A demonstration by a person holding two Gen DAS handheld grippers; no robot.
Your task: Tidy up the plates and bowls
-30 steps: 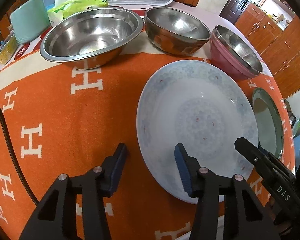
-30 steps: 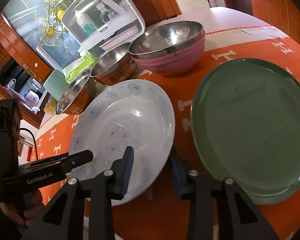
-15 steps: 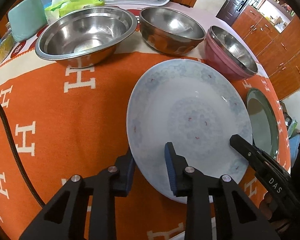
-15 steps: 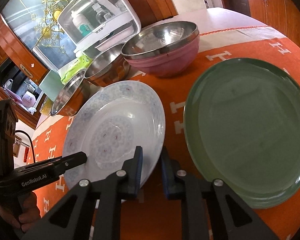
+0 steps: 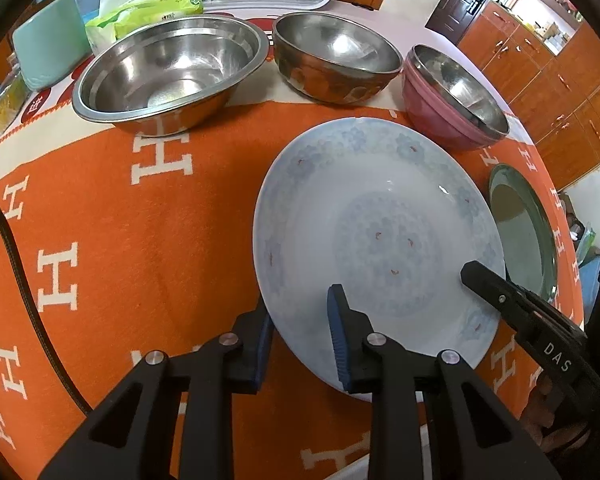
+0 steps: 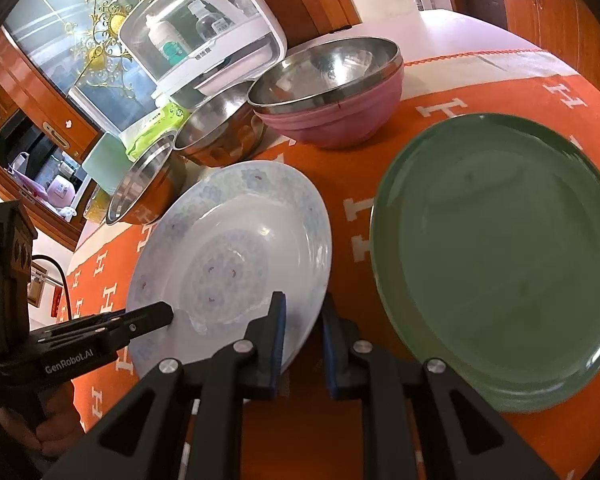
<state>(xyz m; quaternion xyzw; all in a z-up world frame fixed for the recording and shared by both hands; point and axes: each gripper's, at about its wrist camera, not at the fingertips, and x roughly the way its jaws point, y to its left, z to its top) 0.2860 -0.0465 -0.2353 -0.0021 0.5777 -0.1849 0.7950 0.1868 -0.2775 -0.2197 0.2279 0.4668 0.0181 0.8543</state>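
An orange cloth with white H marks covers the table under both tongs. Just right of the right gripper lies the green plate, flat on the cloth. Next in size, the blue-patterned white plate sits between the two tongs, and both grip its near rim. The left gripper has just been closing and now pinches the rim on the plate's left side, one pad inside the plate and the other beneath it. The right gripper is clamped on the rim at the plate's right side. Beyond the plate, well ahead of the tongs, stand three bowls: a wide steel basin, a darker steel bowl, and a pink bowl with a steel bowl nested inside.
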